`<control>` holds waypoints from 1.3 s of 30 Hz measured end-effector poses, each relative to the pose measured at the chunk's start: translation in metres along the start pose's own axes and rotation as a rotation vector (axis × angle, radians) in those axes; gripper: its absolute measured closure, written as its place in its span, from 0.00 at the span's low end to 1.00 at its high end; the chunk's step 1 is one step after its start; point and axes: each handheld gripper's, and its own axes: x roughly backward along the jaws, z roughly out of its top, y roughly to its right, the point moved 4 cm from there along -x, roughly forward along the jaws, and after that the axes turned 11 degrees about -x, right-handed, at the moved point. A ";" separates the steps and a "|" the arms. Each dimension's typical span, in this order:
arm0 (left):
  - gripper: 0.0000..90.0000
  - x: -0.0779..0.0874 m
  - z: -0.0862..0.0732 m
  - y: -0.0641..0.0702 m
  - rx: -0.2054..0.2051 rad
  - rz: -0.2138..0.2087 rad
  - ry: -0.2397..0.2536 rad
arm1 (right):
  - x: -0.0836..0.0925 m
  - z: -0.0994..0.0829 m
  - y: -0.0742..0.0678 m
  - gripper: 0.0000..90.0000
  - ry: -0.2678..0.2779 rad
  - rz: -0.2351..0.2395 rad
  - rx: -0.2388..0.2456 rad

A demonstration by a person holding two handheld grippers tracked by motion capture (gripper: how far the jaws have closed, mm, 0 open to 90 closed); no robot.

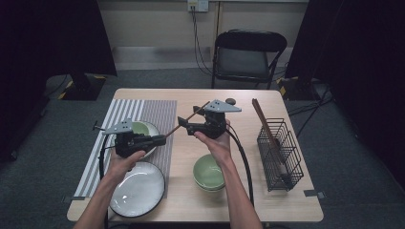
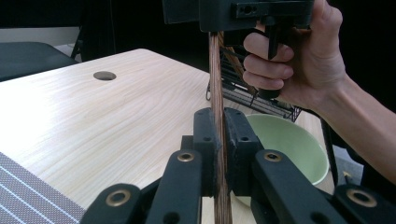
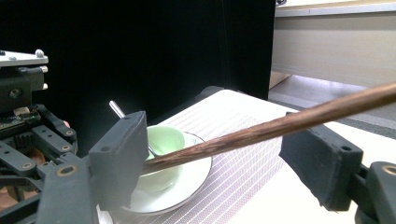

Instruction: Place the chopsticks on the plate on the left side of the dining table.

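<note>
- Grey carpet, black curtains and a folding chair [image 1: 248, 55] surround a light wooden table [image 1: 241, 195] laid with a striped placemat [image 1: 125, 114].
- Above the table, the left gripper [image 1: 161, 139] has its jaws pressed together on the lower end of a dark wooden chopstick [image 1: 177, 126]; the left gripper view shows the stick [image 2: 216, 107] clamped between the pads.
- Across from it, the right gripper [image 1: 184, 121] straddles the same stick with its jaws spread wide; in the right gripper view the chopstick [image 3: 275, 127] runs between the pads, touching the left one at most.
- With one grip left, the stick could pivot or slip in the left pads if they loosen, and fall toward the small green cup [image 3: 164, 156] on its saucer [image 3: 184, 189] or the white plate [image 1: 138, 191].
- Withdrawing the right gripper carelessly could knock the free end.
- More chopsticks stand in the wire basket [image 1: 282, 157]; a green bowl [image 1: 209, 172] sits near the front edge.
</note>
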 end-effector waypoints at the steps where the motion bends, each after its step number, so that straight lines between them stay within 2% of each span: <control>1: 0.94 0.001 0.000 0.000 0.000 0.000 0.002 | 0.000 0.000 0.000 0.25 -0.003 0.001 0.005; 8: 0.94 0.002 0.001 0.000 0.004 0.001 0.020 | 0.000 -0.001 0.001 0.25 -0.014 -0.006 0.004; 17: 0.94 0.003 0.002 -0.002 -0.001 0.007 0.026 | 0.003 -0.003 0.003 0.24 -0.002 -0.012 -0.001; 20: 0.94 0.005 0.002 -0.003 0.021 0.001 0.042 | 0.006 -0.001 0.002 0.24 0.011 -0.005 0.000; 26: 0.94 0.008 0.002 -0.004 0.012 0.006 0.045 | 0.008 -0.001 0.003 0.23 0.001 -0.008 -0.001; 31: 0.94 0.010 0.003 -0.005 0.023 0.009 0.062 | 0.009 -0.003 0.005 0.22 -0.008 -0.013 0.000; 34: 0.94 0.010 0.002 -0.006 0.004 0.023 0.037 | 0.011 -0.005 0.008 0.22 -0.014 -0.018 -0.007; 39: 0.94 0.011 0.002 -0.005 -0.017 0.031 0.016 | 0.012 -0.011 0.014 0.22 -0.050 -0.051 0.019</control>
